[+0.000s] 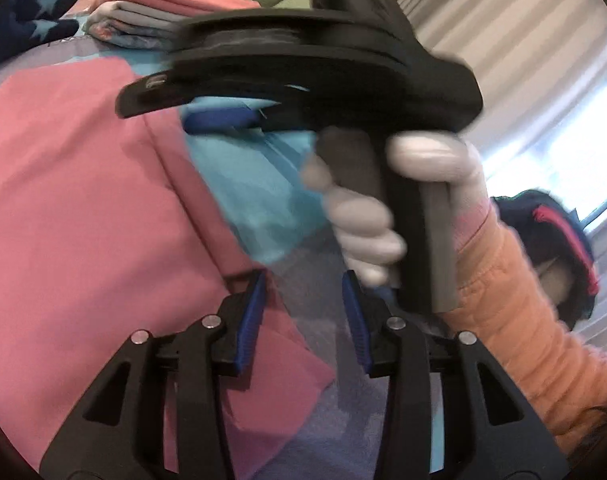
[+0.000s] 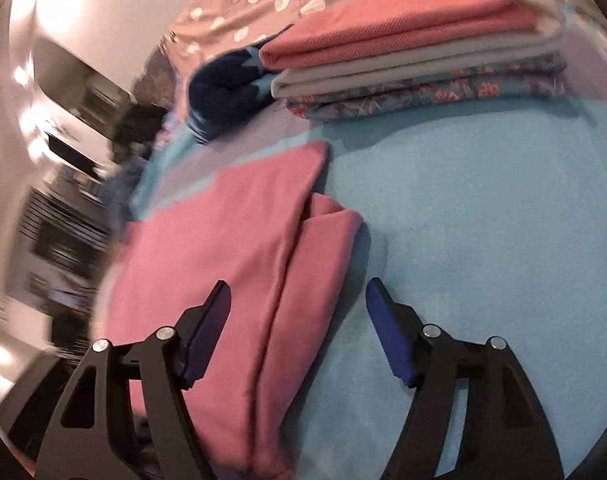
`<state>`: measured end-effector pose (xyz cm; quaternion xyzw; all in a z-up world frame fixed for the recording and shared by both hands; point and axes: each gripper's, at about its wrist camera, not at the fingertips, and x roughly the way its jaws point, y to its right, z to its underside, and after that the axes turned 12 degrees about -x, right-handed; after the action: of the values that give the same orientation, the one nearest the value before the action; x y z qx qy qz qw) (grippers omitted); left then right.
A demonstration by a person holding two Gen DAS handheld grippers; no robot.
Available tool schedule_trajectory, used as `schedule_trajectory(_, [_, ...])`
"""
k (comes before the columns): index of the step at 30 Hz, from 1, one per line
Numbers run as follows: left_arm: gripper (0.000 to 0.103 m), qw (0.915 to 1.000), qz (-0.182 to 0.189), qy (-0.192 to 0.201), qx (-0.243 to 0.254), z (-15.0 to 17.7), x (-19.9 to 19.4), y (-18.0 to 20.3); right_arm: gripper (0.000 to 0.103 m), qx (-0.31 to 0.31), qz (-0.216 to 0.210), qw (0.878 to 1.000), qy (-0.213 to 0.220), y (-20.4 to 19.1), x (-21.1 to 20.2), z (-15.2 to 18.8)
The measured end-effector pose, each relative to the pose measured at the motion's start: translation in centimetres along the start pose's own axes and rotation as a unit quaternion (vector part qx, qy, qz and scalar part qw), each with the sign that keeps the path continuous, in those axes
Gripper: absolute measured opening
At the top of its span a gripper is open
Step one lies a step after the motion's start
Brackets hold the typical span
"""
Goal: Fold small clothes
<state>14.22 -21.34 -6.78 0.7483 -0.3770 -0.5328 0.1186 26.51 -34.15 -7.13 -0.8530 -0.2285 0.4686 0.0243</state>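
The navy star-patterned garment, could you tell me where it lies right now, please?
In the right wrist view, the navy star-patterned garment lies bunched at upper centre-left, against the left end of the folded stack, beyond the pink garment.

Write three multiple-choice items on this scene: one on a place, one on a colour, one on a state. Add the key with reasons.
1. Where is the folded stack?
A. on the pink cloth
B. beyond the pink cloth
C. in a basket

2. What colour is the stack's top piece?
A. pink
B. green
C. white

3. How are the right gripper fingers?
A. shut on the stack
B. shut on a sock
C. apart, nothing gripped

Key: B, the stack lies further up the bed; A, pink fabric is on top; C, a gap shows and the pads touch nothing.
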Motion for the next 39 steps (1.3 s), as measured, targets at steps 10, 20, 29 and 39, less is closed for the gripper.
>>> schedule_trajectory(10, [0.053,0.9906,-0.03,0.13,-0.028,6.5,-13.2,-0.8,0.005,-0.001,0.084,0.995,0.049,-1.4,-7.9,2.3])
schedule_trajectory(20, [0.048,0.8946,-0.177,0.334,-0.239,19.6,-33.4,-15.9,0.022,-0.199,0.026,0.979,0.043,-20.8,-8.0,5.2])
schedule_trajectory(29, [0.047,0.8728,-0.163,0.362,-0.284,26.7,-36.4,-19.9,0.034,-0.488,0.083,0.869,0.023,-42.6,1.1,12.7])
schedule_trajectory(39, [0.048,0.8775,-0.13,0.368,-0.279,28.6,-37.6,-23.4,0.041,-0.589,0.259,0.762,0.066,-45.6,7.9,14.1])
